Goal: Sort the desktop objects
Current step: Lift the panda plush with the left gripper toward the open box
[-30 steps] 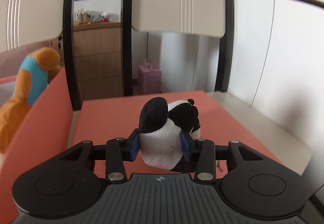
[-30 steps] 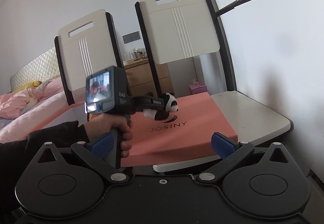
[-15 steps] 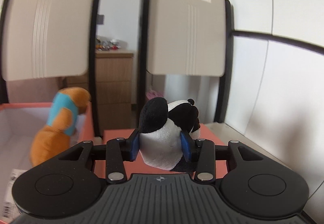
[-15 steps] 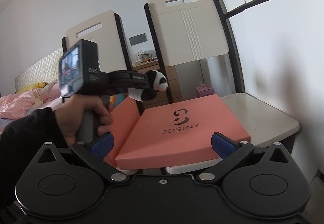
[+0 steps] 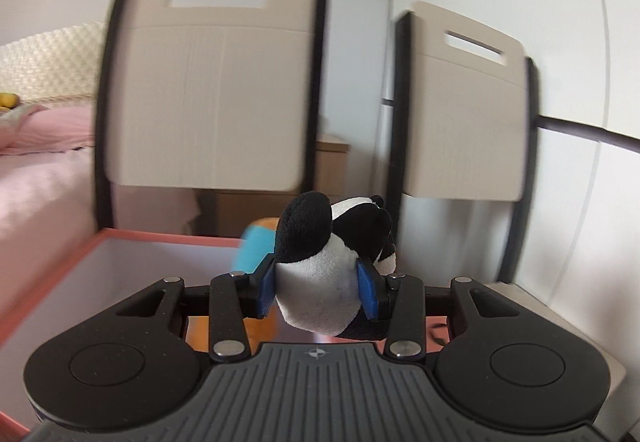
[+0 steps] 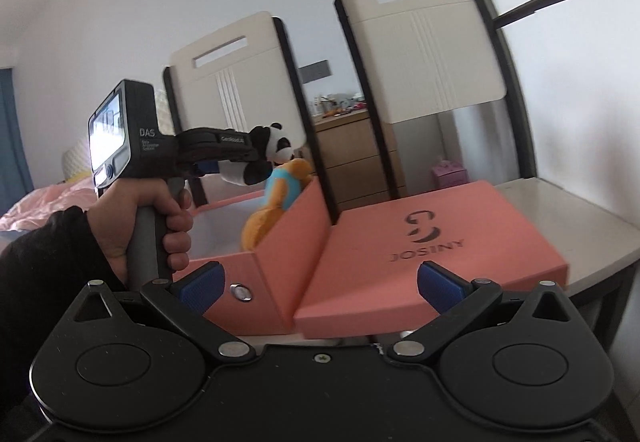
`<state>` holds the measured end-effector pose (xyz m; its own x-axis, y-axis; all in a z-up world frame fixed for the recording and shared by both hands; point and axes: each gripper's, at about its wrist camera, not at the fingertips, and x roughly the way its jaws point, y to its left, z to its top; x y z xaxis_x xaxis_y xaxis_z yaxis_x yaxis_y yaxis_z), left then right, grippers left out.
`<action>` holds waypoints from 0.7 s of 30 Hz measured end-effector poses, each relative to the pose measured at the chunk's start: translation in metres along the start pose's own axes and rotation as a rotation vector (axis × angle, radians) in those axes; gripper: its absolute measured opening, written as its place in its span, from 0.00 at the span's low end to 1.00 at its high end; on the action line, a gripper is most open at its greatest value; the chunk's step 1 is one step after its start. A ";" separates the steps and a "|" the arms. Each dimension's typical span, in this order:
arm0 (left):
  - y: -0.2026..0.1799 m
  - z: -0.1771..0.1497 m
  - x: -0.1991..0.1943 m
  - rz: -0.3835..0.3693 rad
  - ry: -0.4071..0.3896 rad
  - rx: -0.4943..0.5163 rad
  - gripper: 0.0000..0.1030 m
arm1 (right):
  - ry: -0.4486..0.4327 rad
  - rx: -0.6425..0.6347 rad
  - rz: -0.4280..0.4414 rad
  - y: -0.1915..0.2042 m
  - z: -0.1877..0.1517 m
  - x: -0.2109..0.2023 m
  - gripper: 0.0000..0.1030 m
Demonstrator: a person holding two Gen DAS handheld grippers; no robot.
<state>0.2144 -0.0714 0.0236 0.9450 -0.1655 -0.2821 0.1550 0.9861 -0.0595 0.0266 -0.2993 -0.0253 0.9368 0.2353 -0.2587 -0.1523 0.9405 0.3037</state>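
Plush panda [image 5: 320, 282], clamped in the left claw [image 5: 318, 292] above the pink box [image 6: 280, 242], could snag on the orange toy [image 6: 276, 202] if dropped short, while the right claw [image 6: 320, 282] gapes idle.

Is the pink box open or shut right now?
Open. The pink box shows its pale inside with an orange plush toy in it; its lid lies flat beside it.

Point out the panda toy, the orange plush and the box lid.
panda toy [image 5: 320, 282], left wrist view, white belly.
orange plush [image 6: 256, 230], right wrist view, lower body.
box lid [image 6: 400, 262], right wrist view, flat top.
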 end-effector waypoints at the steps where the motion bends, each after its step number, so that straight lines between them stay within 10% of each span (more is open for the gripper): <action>1: 0.008 0.000 0.000 0.018 0.000 -0.007 0.44 | 0.002 -0.002 0.007 0.003 -0.001 0.001 0.99; 21: 0.115 -0.023 0.005 0.283 0.101 -0.082 0.44 | 0.013 0.009 0.022 0.007 -0.003 0.005 0.99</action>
<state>0.2307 0.0408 -0.0067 0.9133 0.1111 -0.3918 -0.1379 0.9896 -0.0408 0.0290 -0.2905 -0.0273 0.9292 0.2588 -0.2638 -0.1698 0.9330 0.3173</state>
